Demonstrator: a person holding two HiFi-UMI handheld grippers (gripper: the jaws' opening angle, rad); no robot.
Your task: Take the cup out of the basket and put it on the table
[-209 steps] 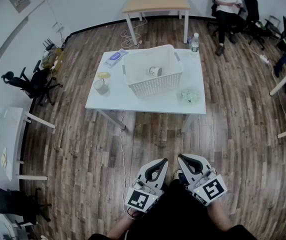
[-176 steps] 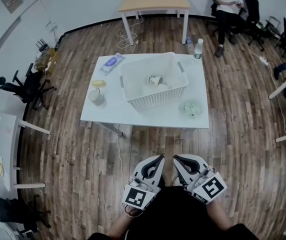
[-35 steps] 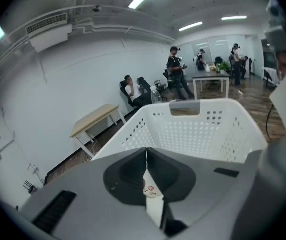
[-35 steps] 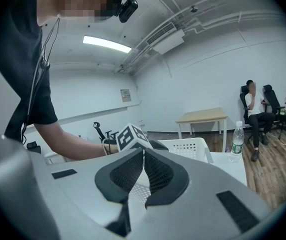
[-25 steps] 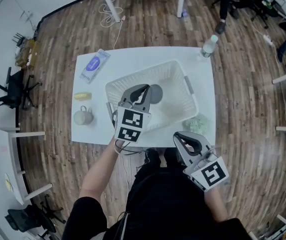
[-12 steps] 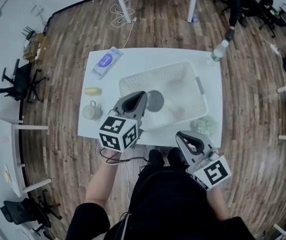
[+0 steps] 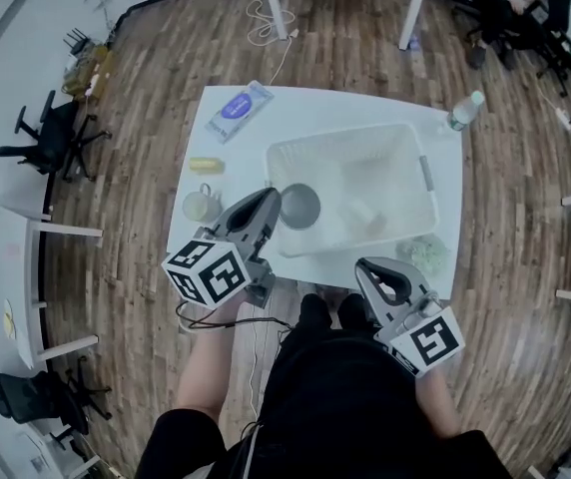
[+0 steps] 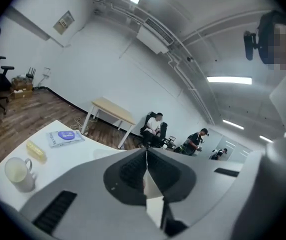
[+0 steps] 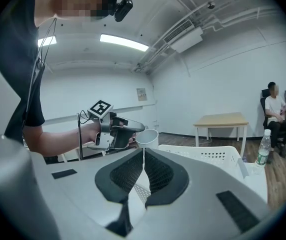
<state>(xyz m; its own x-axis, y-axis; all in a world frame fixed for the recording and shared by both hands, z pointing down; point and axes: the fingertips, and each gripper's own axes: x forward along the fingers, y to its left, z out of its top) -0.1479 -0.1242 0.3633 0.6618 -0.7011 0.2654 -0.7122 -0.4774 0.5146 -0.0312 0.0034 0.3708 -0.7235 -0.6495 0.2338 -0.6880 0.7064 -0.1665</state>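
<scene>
A white paper cup (image 7: 298,206) hangs over the left front corner of the white basket (image 7: 345,133) on the white table (image 7: 305,108). My left gripper (image 7: 274,200) is shut on the cup's rim, rolled so its marker cube faces up and left. In the right gripper view the left gripper (image 9: 135,134) holds the cup (image 9: 147,138) upright above the basket (image 9: 208,156). The left gripper view shows shut jaws (image 8: 146,156) pinching a thin white wall. My right gripper (image 7: 375,267) is shut and empty at the table's front edge, also seen as closed jaws (image 9: 144,156).
A small white object (image 7: 358,211) lies inside the basket. Left of the basket stand a mug (image 7: 201,206), a yellow item (image 7: 206,165) and a blue packet (image 7: 238,108). A green wad (image 7: 427,254) lies front right; a bottle (image 7: 463,111) stands far right. People sit in the background.
My left gripper has risen with the cup and drawn back toward the basket's left front corner, rolling its marker cube over. The right gripper has shifted a little.
</scene>
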